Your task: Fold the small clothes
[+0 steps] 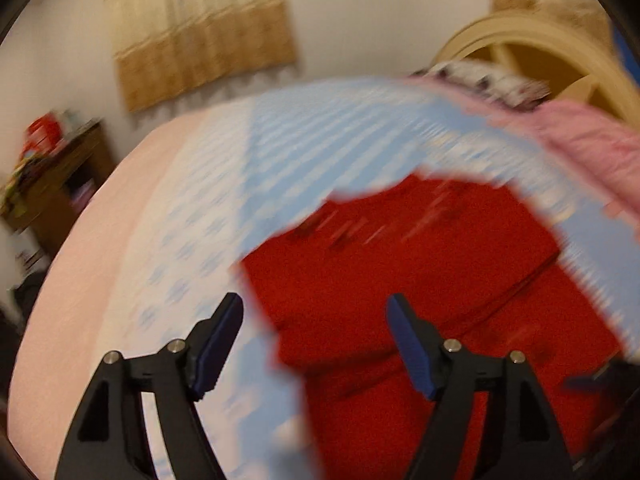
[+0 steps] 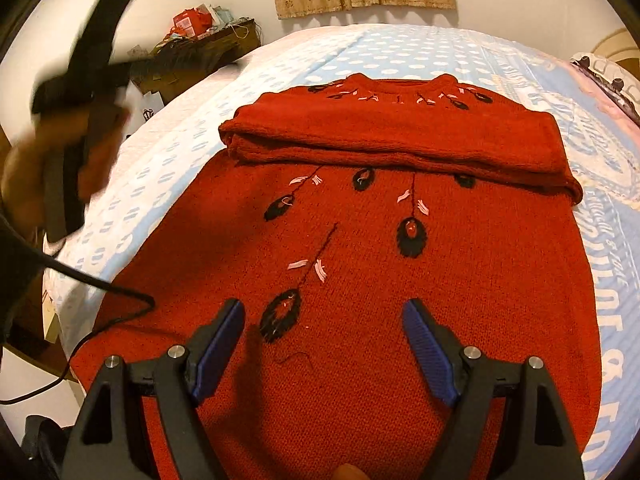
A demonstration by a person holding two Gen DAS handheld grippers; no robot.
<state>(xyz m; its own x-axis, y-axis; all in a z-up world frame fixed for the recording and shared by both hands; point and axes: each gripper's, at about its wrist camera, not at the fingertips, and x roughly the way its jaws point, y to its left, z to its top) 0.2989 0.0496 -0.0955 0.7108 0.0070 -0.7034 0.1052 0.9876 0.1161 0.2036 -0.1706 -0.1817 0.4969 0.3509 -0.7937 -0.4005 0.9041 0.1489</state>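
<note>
A red knitted sweater [image 2: 360, 272] with black and pink embroidery lies flat on the bed, both sleeves folded across its chest in a band [image 2: 392, 140] below the neckline. My right gripper [image 2: 324, 312] is open and empty, hovering above the sweater's lower front. My left gripper [image 1: 314, 308] is open and empty over the sweater's left edge [image 1: 400, 280]; that view is motion-blurred. In the right wrist view the left gripper's body [image 2: 80, 92] and the hand holding it show blurred at the far left, above the bed edge.
The bed has a light blue and white patterned sheet [image 2: 400, 52]. A black cable [image 2: 100, 288] trails over the sweater's left hem. A cluttered wooden cabinet [image 2: 200, 48] stands at the back left. A pink cloth [image 1: 592, 148], pillows and a headboard [image 1: 532, 40] are to the right.
</note>
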